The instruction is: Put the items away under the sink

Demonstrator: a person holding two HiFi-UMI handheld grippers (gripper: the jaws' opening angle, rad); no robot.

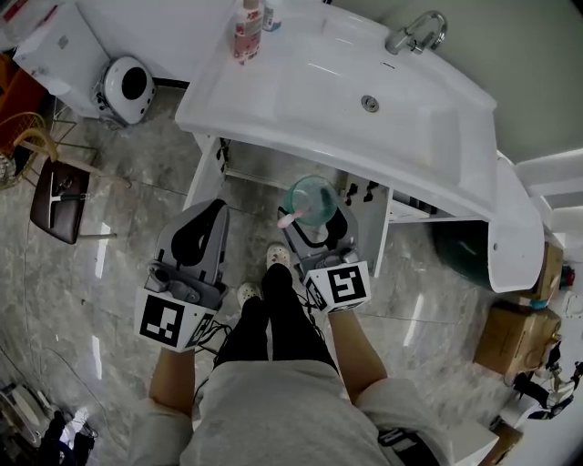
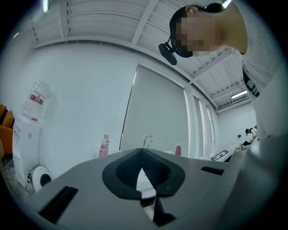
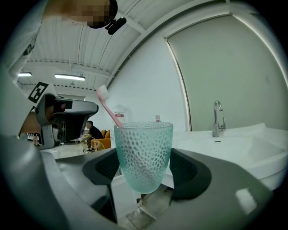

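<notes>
Step in hand: by my reading, the carry; the cup is lifted and has yet to go into the space under the sink.
Right gripper: its fingers are clamped on the lower part of the cup, one dark pad on each side.
Cup: teal, dimpled, see-through and upright, with a pink toothbrush leaning in it, bristles up.
Where the cup is: in the air in front of the cabinet, just below the sink's front edge, above the floor and resting on nothing.
Left gripper: fingers together with nothing between them, held to the left of the cup, near the cabinet's left panel.
Under the sink: the front looks open; a few dark things show inside, too small to name.
Left on the sink: bottles at its back left corner, well apart from the tap.
Next move calls for: lowering the cup and carrying it forward under the sink's front edge, kept upright so the toothbrush stays in, then setting it on a free spot inside before letting go.
Risk: the toothbrush head stands above the rim and could catch the sink's edge.
</notes>
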